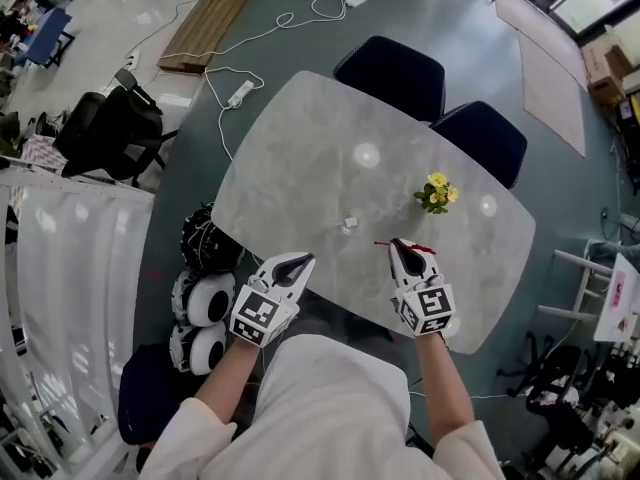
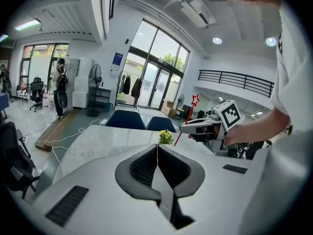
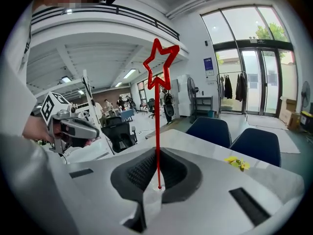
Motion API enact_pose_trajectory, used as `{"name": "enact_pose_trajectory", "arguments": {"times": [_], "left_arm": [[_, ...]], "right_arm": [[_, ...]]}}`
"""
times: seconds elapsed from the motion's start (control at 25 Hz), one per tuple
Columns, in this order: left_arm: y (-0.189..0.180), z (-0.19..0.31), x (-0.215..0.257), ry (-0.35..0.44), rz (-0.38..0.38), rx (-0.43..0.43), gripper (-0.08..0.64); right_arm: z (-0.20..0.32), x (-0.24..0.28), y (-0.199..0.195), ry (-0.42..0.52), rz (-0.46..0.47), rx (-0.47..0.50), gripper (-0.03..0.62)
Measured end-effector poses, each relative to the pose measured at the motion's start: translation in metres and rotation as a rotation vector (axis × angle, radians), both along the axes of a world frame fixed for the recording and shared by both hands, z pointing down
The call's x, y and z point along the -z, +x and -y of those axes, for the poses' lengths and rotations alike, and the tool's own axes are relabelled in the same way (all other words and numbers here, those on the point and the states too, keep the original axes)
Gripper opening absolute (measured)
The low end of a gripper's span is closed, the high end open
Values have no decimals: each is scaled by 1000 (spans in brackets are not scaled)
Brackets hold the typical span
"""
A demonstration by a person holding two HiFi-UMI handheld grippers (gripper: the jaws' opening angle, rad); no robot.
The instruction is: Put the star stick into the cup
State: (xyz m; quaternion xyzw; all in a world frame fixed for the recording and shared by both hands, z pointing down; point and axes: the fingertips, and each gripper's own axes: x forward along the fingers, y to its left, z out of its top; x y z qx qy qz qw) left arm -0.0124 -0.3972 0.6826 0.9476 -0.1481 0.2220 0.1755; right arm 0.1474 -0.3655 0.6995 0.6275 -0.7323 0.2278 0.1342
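My right gripper (image 3: pixel 157 155) is shut on the red star stick (image 3: pixel 157 126). The stick stands upright out of the jaws, with its open red star (image 3: pixel 160 62) at the top. In the head view the right gripper (image 1: pixel 401 246) hovers over the near edge of the grey table (image 1: pixel 320 158), and the stick (image 1: pixel 384 243) pokes out to its left. A small clear cup (image 1: pixel 349 223) stands on the table between and just beyond both grippers. My left gripper (image 1: pixel 298 261) is at the near left edge, its jaws (image 2: pixel 157 148) shut on nothing.
A small yellow flower bunch (image 1: pixel 437 194) stands on the table beyond the right gripper. Two dark blue chairs (image 1: pixel 392 68) are at the far side. Black-and-white panda toys (image 1: pixel 205 298) lie on the floor left of the table, and cables (image 1: pixel 235 93) run across the floor.
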Motion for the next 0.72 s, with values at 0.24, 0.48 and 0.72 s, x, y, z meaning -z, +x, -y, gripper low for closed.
{"name": "enact_pose_trajectory", "arguments": {"times": [0.24, 0.48, 0.72], "left_arm": [[9, 34, -38, -74, 9, -21, 21], [17, 52, -77, -121, 17, 8, 21], [18, 54, -107, -163, 33, 58, 21]], "right_arm": [[45, -45, -4, -66, 16, -15, 20], [76, -93, -11, -106, 18, 26, 20], [93, -142, -21, -148, -17, 87, 20]]}}
